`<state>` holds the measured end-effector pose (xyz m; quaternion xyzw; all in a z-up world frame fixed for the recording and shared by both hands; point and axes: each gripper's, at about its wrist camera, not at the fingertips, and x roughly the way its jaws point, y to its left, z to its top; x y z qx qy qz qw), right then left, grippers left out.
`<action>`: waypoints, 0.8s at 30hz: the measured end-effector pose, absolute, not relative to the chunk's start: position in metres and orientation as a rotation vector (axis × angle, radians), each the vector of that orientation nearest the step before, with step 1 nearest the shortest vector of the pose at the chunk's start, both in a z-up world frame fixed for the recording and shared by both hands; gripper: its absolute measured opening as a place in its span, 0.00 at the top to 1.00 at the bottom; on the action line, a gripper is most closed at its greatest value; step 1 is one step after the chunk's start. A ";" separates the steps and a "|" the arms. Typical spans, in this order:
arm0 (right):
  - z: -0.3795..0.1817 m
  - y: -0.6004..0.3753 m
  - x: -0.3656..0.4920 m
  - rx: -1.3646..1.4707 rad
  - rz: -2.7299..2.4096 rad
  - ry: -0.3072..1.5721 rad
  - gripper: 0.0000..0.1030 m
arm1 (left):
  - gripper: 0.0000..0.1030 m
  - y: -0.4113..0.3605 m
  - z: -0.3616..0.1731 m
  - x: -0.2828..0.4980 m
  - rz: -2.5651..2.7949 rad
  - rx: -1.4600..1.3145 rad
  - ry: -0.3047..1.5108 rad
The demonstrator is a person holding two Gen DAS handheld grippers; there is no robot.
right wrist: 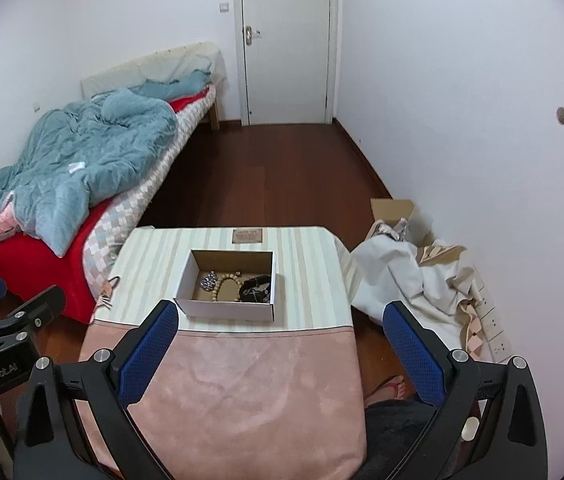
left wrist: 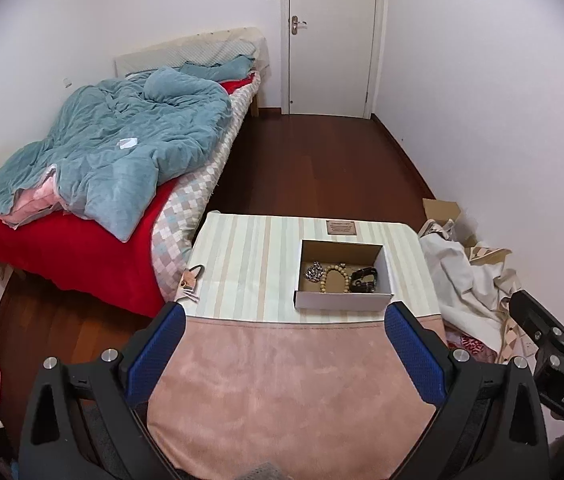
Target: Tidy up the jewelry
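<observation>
A small open cardboard box stands on the striped far half of a cloth-covered table. Inside lie a silver chain piece, a wooden bead bracelet and a black strap item. My left gripper is open and empty, held above the pink near half of the table. My right gripper is open and empty, just short of the box. Each gripper shows at the edge of the other's view.
A bed with a teal quilt and red sheet stands left of the table. A small patterned item hangs at the table's left edge. White cloth and cardboard boxes lie on the floor at right. A closed door is at the far wall.
</observation>
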<state>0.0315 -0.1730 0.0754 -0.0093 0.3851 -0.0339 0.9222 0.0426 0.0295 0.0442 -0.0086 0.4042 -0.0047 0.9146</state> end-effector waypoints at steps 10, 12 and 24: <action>0.108 -0.169 -0.005 -0.042 -0.064 0.757 0.00 | 0.01 0.030 0.071 0.012 -0.013 -0.029 0.797; 0.111 -0.169 -0.007 -0.044 -0.063 0.758 0.00 | 0.01 0.032 0.074 0.010 -0.010 -0.035 0.790; 0.112 -0.173 0.029 -0.065 -0.101 0.755 0.00 | 0.00 0.028 0.074 0.037 0.020 -0.022 0.773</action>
